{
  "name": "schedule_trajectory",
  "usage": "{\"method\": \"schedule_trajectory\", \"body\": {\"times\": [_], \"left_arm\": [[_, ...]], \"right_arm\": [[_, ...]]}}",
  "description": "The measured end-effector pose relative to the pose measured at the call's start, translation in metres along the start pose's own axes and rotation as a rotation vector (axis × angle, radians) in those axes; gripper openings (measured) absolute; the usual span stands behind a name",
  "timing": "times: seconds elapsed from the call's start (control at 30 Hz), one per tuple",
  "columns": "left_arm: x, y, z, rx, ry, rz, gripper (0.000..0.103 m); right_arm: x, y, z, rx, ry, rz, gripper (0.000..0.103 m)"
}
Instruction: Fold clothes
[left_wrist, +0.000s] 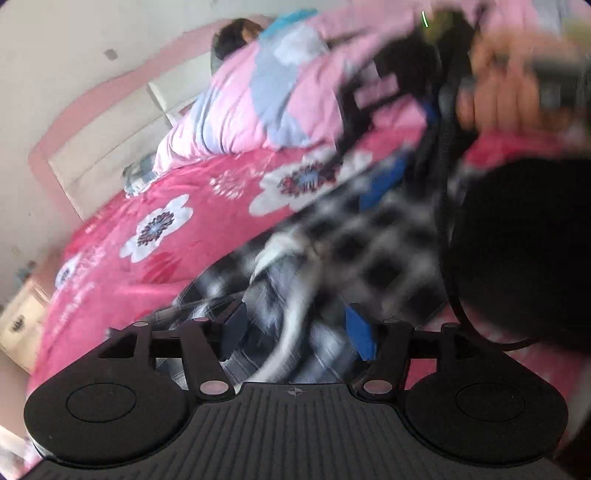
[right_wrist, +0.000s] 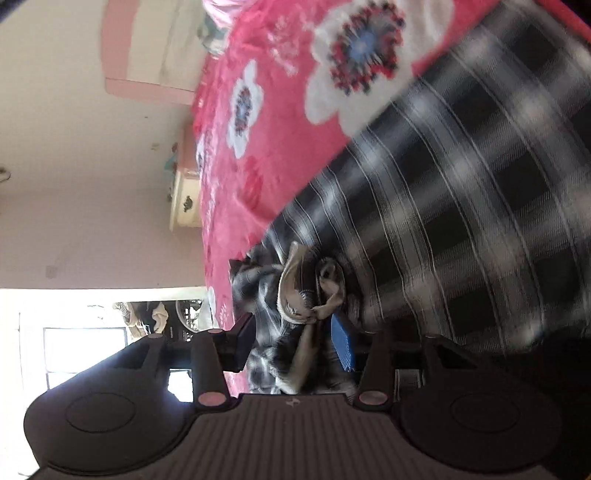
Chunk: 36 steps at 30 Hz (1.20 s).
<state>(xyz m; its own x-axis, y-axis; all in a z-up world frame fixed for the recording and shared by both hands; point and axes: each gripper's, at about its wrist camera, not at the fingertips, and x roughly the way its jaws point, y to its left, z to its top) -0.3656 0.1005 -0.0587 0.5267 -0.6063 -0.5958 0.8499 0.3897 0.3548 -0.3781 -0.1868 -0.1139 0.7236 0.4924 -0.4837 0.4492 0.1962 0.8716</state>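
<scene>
1. Looking along the left gripper (left_wrist: 295, 332): standing with jaws apart, bunched cloth of the black-and-white checked garment (left_wrist: 369, 240) lying between the dark left pad (left_wrist: 232, 328) and the blue right pad (left_wrist: 360, 332); cannot tell whether actually clamping it, much of this view being smeared by blur.
2. Showing a pale band of the garment, perhaps a waistband or collar edge, curving down between the pads.
3. Lying spread on the bright pink bedspread (left_wrist: 166, 258) printed with white flowers, the garment reaching up and to the right of the left wrist view.
4. Sitting heaped at the far end of the bed, a pale pink and blue quilt (left_wrist: 258, 103), with a pink-framed headboard (left_wrist: 92, 122) to its left against the wall.
5. Appearing at the upper right of the same view, blurred: a hand (left_wrist: 509, 92) gripping the other black device.
6. Looking along the right gripper (right_wrist: 295, 343): grasping a gathered wad of the checked garment (right_wrist: 461, 184), with a cream-coloured edge (right_wrist: 295, 295) twisted in the bundle between the dark pad (right_wrist: 242, 339) and the blue pad (right_wrist: 343, 343).
7. Stretching away up and to the right from that pinch, the rest of the garment resting against the flowered bedspread (right_wrist: 266, 147).
8. Showing at the left of the right wrist view a plain wall and a bright window (right_wrist: 85, 350).
</scene>
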Motion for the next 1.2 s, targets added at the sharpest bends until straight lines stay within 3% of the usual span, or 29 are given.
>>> {"method": "schedule_trajectory", "body": {"times": [0.17, 0.23, 0.3, 0.37, 0.43, 0.5, 0.57, 0.67, 0.87, 1.0, 1.13, 1.2], "left_arm": [[0.016, 0.021, 0.014, -0.106, -0.007, -0.024, 0.061], [0.029, 0.022, 0.021, -0.110, 0.022, -0.087, 0.061], [0.030, 0.025, 0.020, -0.135, 0.024, -0.100, 0.059], [0.032, 0.028, 0.020, -0.161, 0.027, -0.114, 0.044], [0.034, 0.031, 0.019, -0.186, 0.029, -0.127, 0.021], [0.035, 0.034, 0.019, -0.212, 0.031, -0.140, 0.013], [0.037, 0.038, 0.018, -0.238, 0.033, -0.153, 0.012], [0.037, 0.042, 0.017, -0.274, 0.036, -0.172, 0.012], [0.028, 0.016, -0.008, -0.245, 0.078, -0.182, 0.017], [0.028, 0.003, -0.011, -0.215, 0.083, -0.178, 0.038], [0.030, -0.010, -0.007, -0.115, 0.091, -0.182, 0.057], [0.035, -0.022, -0.004, -0.025, 0.099, -0.163, 0.060]], "right_arm": [[0.014, -0.004, -0.004, 0.018, 0.018, -0.037, 0.049], [0.013, -0.007, -0.005, 0.026, 0.017, -0.034, 0.049], [0.011, -0.009, -0.005, 0.027, 0.009, -0.039, 0.049], [0.008, -0.012, -0.004, 0.030, 0.004, -0.042, 0.049], [0.005, -0.014, -0.003, 0.036, 0.001, -0.044, 0.049], [0.004, -0.015, -0.002, 0.041, 0.003, -0.042, 0.049], [0.007, -0.015, -0.002, 0.038, 0.015, -0.038, 0.049], [0.014, -0.013, -0.004, 0.034, 0.039, -0.039, 0.050], [0.043, -0.006, -0.010, 0.017, 0.093, -0.100, 0.053], [0.052, 0.000, -0.010, -0.006, 0.095, -0.133, 0.060], [0.061, 0.004, -0.010, -0.033, 0.123, -0.166, 0.066], [0.067, 0.003, -0.012, -0.038, 0.155, -0.172, 0.069]]}}
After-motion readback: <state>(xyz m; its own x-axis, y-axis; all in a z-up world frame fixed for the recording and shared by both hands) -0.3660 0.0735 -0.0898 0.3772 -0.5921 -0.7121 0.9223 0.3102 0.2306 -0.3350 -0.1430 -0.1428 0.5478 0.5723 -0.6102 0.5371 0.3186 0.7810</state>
